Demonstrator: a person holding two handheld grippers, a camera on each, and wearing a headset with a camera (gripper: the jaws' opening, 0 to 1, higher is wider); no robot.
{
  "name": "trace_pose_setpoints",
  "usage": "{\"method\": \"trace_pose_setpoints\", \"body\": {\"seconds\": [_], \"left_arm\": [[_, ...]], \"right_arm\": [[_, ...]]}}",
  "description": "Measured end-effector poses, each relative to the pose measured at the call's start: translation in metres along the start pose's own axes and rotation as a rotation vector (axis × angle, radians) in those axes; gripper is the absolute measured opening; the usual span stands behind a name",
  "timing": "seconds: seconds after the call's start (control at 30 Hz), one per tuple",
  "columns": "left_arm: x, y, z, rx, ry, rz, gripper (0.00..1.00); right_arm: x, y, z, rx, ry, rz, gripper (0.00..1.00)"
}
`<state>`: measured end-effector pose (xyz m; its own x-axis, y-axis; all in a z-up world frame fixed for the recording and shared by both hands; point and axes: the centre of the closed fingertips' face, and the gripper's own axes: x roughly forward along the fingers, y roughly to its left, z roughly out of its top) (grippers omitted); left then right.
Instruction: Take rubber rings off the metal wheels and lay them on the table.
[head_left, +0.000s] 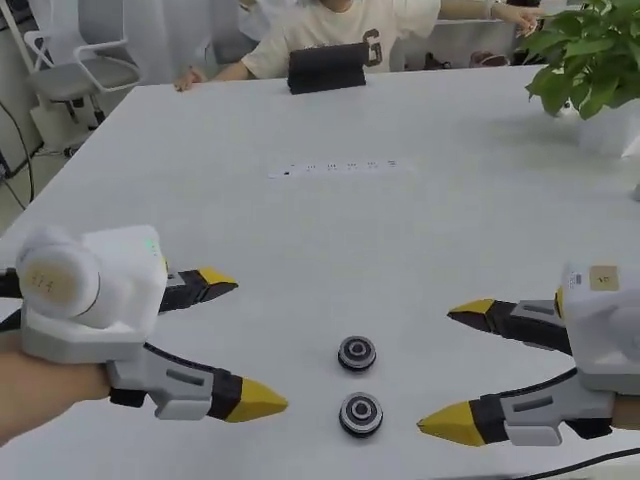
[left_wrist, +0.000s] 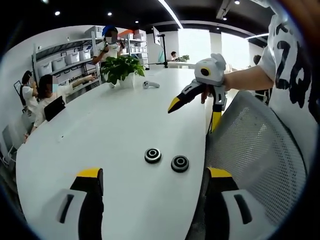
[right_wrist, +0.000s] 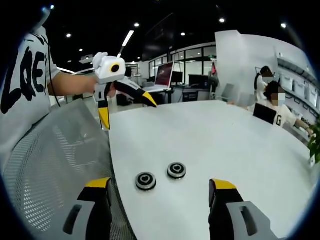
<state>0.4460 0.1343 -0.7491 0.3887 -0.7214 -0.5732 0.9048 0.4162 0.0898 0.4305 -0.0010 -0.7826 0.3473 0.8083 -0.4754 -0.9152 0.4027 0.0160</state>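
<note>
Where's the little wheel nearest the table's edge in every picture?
Head view: the near wheel is at bottom centre, the lower one of the pair.
Left gripper view: it is the right one of the pair, by the edge of the table.
Right gripper view: it is the left one.
Shared landmark: the other wheel, just beside it.

Head view looks steeply down; gripper views low, facing inward from opp. sides; all share two black-ringed metal wheels (head_left: 357, 353).
</note>
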Motion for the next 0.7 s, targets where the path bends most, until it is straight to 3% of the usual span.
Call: {"method": "trace_pose_setpoints", "body": {"seconds": [0.7], "left_arm": [[0.034, -0.018, -0.001, 0.036, 0.028, -0.098, 0.80]], "right_arm": [[0.015, 0.002, -0.017, -0.002, 0.014, 0.041, 0.69]]}}
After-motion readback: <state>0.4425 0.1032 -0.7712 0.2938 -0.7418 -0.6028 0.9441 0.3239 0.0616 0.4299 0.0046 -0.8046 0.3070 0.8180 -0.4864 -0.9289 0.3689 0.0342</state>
